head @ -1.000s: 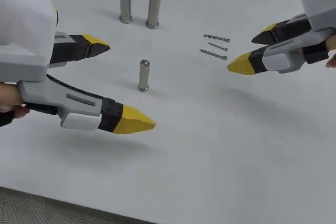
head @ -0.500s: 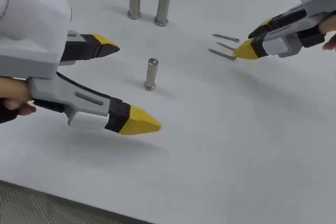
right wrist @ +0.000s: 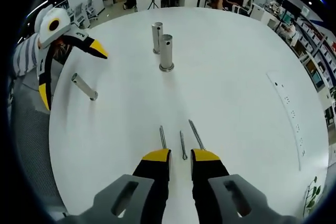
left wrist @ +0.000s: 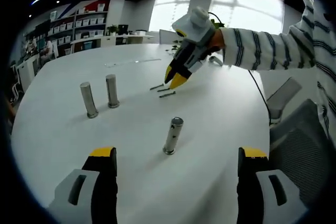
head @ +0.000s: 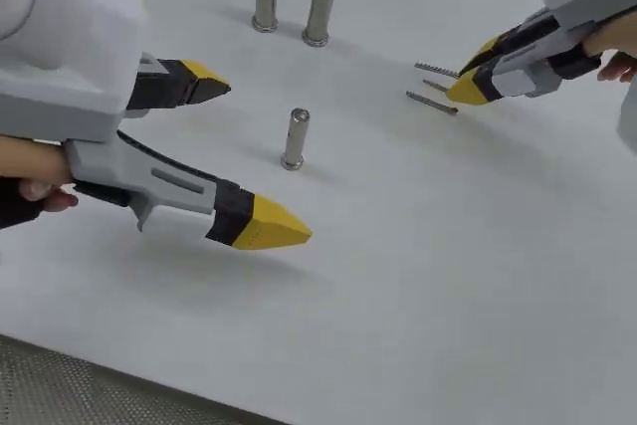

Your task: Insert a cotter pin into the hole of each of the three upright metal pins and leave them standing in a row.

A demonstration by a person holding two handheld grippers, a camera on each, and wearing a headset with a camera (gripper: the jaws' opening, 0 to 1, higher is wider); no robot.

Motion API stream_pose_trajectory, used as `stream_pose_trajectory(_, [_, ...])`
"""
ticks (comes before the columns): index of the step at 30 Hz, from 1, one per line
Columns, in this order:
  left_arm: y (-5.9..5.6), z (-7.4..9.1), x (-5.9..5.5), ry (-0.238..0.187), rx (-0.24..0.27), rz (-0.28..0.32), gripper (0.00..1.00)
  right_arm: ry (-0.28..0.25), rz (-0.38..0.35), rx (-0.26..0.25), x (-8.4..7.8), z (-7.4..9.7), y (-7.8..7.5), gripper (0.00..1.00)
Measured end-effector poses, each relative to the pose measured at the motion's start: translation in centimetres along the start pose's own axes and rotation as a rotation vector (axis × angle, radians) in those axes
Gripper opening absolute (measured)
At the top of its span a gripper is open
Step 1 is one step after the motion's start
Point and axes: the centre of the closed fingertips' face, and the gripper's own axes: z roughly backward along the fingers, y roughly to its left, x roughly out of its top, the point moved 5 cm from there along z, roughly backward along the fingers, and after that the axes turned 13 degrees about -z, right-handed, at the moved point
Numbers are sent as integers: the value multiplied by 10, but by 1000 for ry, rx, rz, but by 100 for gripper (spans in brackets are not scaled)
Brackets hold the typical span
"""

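Steel-grey cotter pins [right wrist: 183, 145], three of them, lie flat and roughly side by side on the white table [right wrist: 236, 77], right at the tips of the right tongs [right wrist: 181, 156]. Those tongs are only a little open. In the right gripper view the near end of the middle cotter pin [right wrist: 183, 148] lies in the narrow gap between the two yellow tips, and the other two pins lie just outside the jaws, one on each side. I cannot tell whether the tips touch the middle one, and nothing is lifted. In the head view the right tongs [head: 466, 74] point down at the same cluster [head: 431, 103], with the tips low over the table.

Beyond the cotter pins, straight ahead of the right tongs, two of the metal pins [right wrist: 166, 52] stand upright close together, one just behind the other. The lone metal pin [head: 295, 138] stands apart from that pair. It is just ahead of the left tongs [head: 264, 161] and roughly in line with the gap between the jaws. The left gripper view shows it [left wrist: 172, 136] upright, with a hole near its top, beyond and between the two tips. The left tongs [left wrist: 177, 156] are spread wide, grip nothing, and hover clear of the pin. From there the pair [left wrist: 112, 91] stands further off to the left, and the right tongs [left wrist: 176, 77] are far ahead, held by an arm in a striped sleeve [left wrist: 262, 51].
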Motion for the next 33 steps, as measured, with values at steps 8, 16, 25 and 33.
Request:
stream_pose_trajectory(8, [-1, -2, -1, 6, -14, -2, 93, 57, 15, 0, -3, -2, -4, 5])
stream_pose_trajectory(16, [-3, -6, 1, -2, -30, 1, 93, 71, 63, -2, -3, -1, 1, 0])
stream_pose_trajectory(25, [-8, -5, 4, -11, -43, -10, 89, 75, 67, -31, -6, 3, 5, 0])
stream_pose_trajectory(33, [-10, 0, 14, -57, -44, 0, 87, 41, 127, -77, -5, 22, 14, 0])
